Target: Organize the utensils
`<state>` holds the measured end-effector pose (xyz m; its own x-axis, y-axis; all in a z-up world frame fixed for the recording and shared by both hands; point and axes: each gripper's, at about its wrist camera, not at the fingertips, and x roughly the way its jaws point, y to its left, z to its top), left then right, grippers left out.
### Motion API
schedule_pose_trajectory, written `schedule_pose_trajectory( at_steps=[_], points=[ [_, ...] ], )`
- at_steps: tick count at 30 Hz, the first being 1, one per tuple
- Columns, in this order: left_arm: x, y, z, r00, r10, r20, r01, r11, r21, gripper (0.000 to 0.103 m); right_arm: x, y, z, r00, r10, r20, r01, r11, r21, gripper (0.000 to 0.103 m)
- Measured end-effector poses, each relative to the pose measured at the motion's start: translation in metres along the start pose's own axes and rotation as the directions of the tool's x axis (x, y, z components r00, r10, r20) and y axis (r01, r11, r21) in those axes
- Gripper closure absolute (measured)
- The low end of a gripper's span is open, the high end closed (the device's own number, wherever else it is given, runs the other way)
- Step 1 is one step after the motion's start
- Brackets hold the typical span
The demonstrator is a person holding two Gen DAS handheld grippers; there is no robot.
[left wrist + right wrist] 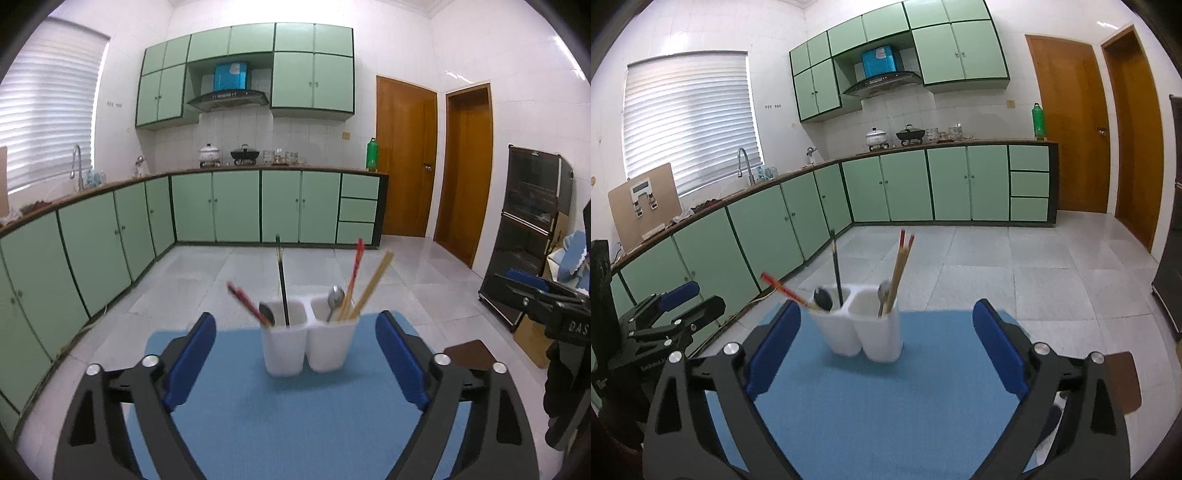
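Left wrist view: the left gripper (295,354) gapes empty, holder (308,341) at 12 o'clock on the mat (295,413), utensils already sorted inside; the task looks finished. Only the right wrist view shows the board (646,203) at 9 o'clock; the right gripper (886,347) also gapes empty.

My left gripper (295,354) points slightly downward, its two blue-padded fingers (192,354) spread wide with nothing pressed between them. The white utensil holder (308,341) stands just ahead, in line with the gap, touching neither pad. My right gripper (886,347) has the same downward tilt, its blue fingers (997,347) equally wide and clear of the holder, which sits ahead and left of centre. From each camera I see the other gripper off to the side of the holder.
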<state>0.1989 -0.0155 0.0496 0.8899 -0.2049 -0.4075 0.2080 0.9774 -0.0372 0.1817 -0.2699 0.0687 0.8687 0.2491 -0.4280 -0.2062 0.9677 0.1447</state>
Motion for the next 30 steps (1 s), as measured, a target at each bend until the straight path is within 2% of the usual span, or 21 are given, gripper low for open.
schedule_pose_trajectory(
  at_steps=[4,9,15,24,30],
  points=[
    [-0.018,0.001,-0.022,1.0,0.002,-0.024,-0.003,1.0,-0.021,0.006,-0.019,0.01,-0.024,1.0,-0.002,-0.011,0.001,1.0,-0.025,0.006],
    [-0.043,0.001,-0.045,0.999,0.007,-0.04,-0.008,0.999,-0.043,0.006,-0.043,0.023,-0.047,1.0,-0.002,-0.015,0.001,0.998,-0.063,0.006],
    [-0.07,0.001,-0.06,0.999,0.037,-0.039,-0.038,0.998,-0.041,0.006,-0.065,0.033,-0.059,0.999,0.043,-0.02,-0.044,0.999,-0.028,0.006],
    [-0.101,-0.004,-0.066,0.999,0.051,-0.018,-0.051,0.998,-0.038,0.006,-0.086,0.047,-0.065,0.999,0.05,0.0,-0.05,0.997,-0.055,0.006],
    [-0.117,-0.008,-0.061,0.999,0.05,0.022,-0.049,0.998,-0.03,0.006,-0.098,0.053,-0.067,0.998,0.055,0.014,-0.054,0.996,-0.069,0.006]
  ],
)
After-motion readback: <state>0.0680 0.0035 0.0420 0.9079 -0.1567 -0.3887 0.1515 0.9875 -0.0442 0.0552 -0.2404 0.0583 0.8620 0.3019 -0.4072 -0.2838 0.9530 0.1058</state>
